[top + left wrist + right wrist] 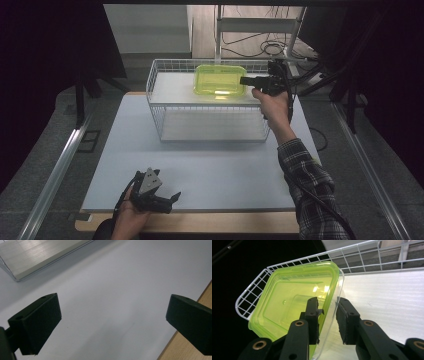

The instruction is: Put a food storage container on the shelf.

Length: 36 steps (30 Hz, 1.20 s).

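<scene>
A translucent yellow-green plastic container (220,80) with a lid sits on the upper shelf of a white wire rack (152,85), toward its back right. My right gripper (243,80) reaches in from the right at the container's edge. In the right gripper view its jaws (328,302) straddle the container's (287,302) rim, one over the lid and one outside the clear wall, with a small gap on each side. My left gripper (169,186) rests low near the table's front edge, jaws (112,310) wide open and nothing between them.
The wire rack (252,290) stands at the back of the white table (200,170), with a lower shelf under the upper one. A wooden strip (190,350) runs along the table's front edge. Dark curtains and cables lie behind.
</scene>
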Available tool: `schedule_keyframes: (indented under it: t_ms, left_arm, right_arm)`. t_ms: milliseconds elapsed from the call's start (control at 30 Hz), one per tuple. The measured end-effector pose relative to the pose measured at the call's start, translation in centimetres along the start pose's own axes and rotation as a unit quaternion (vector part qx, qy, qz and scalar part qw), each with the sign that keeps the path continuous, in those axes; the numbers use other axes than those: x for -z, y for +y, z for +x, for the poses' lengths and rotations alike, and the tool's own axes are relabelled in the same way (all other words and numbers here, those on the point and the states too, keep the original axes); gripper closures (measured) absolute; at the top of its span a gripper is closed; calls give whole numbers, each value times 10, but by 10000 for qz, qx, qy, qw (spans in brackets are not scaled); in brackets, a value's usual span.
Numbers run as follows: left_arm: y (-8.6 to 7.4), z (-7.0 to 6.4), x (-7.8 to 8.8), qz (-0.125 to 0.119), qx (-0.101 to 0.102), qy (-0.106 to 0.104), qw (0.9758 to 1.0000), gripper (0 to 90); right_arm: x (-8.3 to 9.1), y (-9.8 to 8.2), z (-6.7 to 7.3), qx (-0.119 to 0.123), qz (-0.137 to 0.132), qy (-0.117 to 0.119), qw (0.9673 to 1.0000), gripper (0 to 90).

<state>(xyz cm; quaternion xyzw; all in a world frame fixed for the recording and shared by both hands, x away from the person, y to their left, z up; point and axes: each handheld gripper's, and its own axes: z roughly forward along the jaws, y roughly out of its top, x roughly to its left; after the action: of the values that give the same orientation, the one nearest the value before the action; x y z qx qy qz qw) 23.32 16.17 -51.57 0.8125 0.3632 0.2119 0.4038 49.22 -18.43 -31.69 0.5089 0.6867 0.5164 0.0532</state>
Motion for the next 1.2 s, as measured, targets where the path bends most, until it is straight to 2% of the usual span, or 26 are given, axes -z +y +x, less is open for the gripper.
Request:
schedule_keyframes:
  t_ms: [100,233,367,467,633,667,733,833,900,967,1067,1200]
  left_arm:
    - [0,0,0,14,-7,-3,10000,0]
    - [0,0,0,23,-16,-5,10000,0]
    - [0,-1,-1,34,-37,-8,10000,0]
    - [0,-1,-1,40,-49,-9,10000,0]
    - [0,-1,-1,46,-60,-4,10000,0]
    - [0,-1,-1,46,-61,-3,10000,0]
    - [0,-2,-1,48,-66,0,10000,0]
    - [0,-2,-1,49,-74,3,10000,0]
    - [0,-2,-1,39,-62,4,10000,0]
    - [0,-2,-1,45,-66,5,10000,0]
    - [0,-3,-2,56,-76,12,10000,0]
    - [1,-3,-2,72,-99,20,9999,0]
  right_arm:
    - [-3,2,1,172,74,-175,9997,670]
    - [-6,3,0,221,93,-234,9994,655]
    - [-10,4,0,271,81,-291,9992,598]
    - [-11,5,1,443,100,-453,9979,548]
    - [-8,6,5,558,29,-495,9972,532]
    - [-2,7,7,664,-7,-492,9966,558]
    - [0,7,8,691,-32,-474,9965,576]
    - [10,4,14,817,-35,-367,9960,685]
    - [20,-3,21,1075,-19,-288,9938,807]
    - [22,-4,23,1116,-24,-253,9934,829]
    - [30,-14,28,1219,-6,-58,9925,874]
    - [33,-27,34,1321,59,131,9911,888]
